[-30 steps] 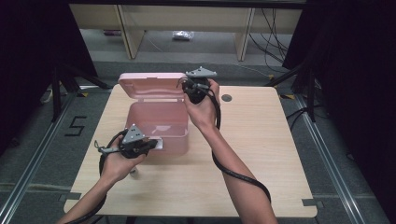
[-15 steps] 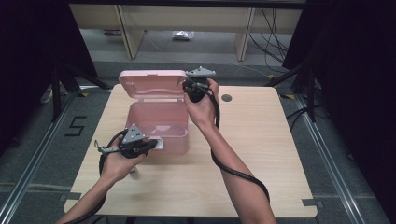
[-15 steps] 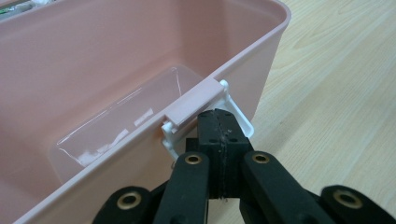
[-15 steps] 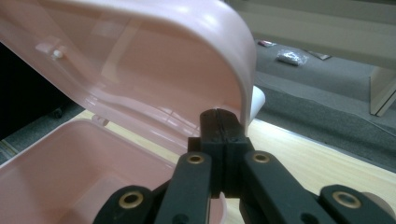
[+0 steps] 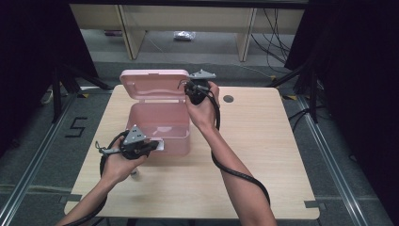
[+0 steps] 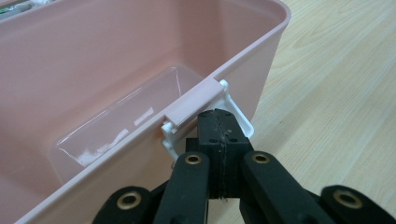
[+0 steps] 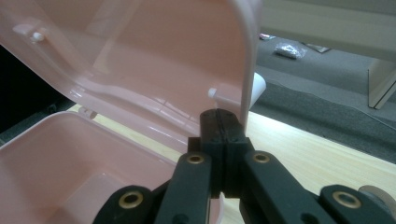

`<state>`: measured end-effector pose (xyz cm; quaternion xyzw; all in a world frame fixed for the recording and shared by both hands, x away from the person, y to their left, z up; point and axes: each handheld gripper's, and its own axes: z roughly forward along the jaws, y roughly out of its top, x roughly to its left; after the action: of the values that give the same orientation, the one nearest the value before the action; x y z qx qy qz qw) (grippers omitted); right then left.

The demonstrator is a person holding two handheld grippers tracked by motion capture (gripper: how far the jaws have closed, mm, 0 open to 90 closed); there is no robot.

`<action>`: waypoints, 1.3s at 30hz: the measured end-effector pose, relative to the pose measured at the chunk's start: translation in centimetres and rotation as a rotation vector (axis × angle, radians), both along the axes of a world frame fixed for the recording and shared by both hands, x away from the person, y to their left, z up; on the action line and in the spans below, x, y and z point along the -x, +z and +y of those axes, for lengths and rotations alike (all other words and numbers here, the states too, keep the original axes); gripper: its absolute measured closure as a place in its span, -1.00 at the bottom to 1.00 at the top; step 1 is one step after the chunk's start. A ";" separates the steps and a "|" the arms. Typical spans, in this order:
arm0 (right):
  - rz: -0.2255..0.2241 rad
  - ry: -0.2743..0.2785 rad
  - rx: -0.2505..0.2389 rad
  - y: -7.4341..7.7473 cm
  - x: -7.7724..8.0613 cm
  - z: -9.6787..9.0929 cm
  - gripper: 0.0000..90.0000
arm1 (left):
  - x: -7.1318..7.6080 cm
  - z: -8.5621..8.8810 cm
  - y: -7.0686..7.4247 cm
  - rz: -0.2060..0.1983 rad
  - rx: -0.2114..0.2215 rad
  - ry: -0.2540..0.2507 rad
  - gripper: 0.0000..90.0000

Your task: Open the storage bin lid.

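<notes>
An open pink plastic box (image 5: 162, 123) stands on the left half of the wooden table (image 5: 268, 146), its lid (image 5: 151, 84) raised upright at the back. My left gripper (image 5: 159, 145) is at the box's front wall. In the left gripper view it (image 6: 219, 116) is shut, its tips pressed against the white latch (image 6: 240, 116) under the rim. My right gripper (image 5: 189, 90) is up at the lid's right edge. In the right gripper view it (image 7: 218, 114) is shut, touching the lid's rim (image 7: 246, 70). The box's inside (image 6: 116, 84) looks bare.
A round dark cable hole (image 5: 228, 99) sits in the table behind the right hand. Black cables trail from both grippers along the forearms. Beyond the table are desk legs (image 5: 247, 40) and floor clutter. Rails run along both sides of the table.
</notes>
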<state>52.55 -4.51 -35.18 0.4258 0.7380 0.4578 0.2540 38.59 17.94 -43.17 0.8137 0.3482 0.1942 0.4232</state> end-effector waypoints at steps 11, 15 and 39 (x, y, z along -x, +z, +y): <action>0.024 -0.021 0.008 -0.7 -0.6 0.3 1.00 | 0.0 0.0 0.0 -0.001 -0.005 -0.005 0.99; 0.034 -0.024 0.003 -0.9 -0.9 0.3 1.00 | 0.0 0.0 0.0 -0.001 -0.007 -0.005 0.99; 0.053 -0.030 0.040 -2.1 -2.2 0.4 1.00 | -0.1 0.0 0.2 0.005 -0.025 -0.009 0.99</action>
<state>54.75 -4.09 -37.26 0.4438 0.7468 0.4278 0.2497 38.65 17.95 -42.99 0.8210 0.3429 0.1944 0.4130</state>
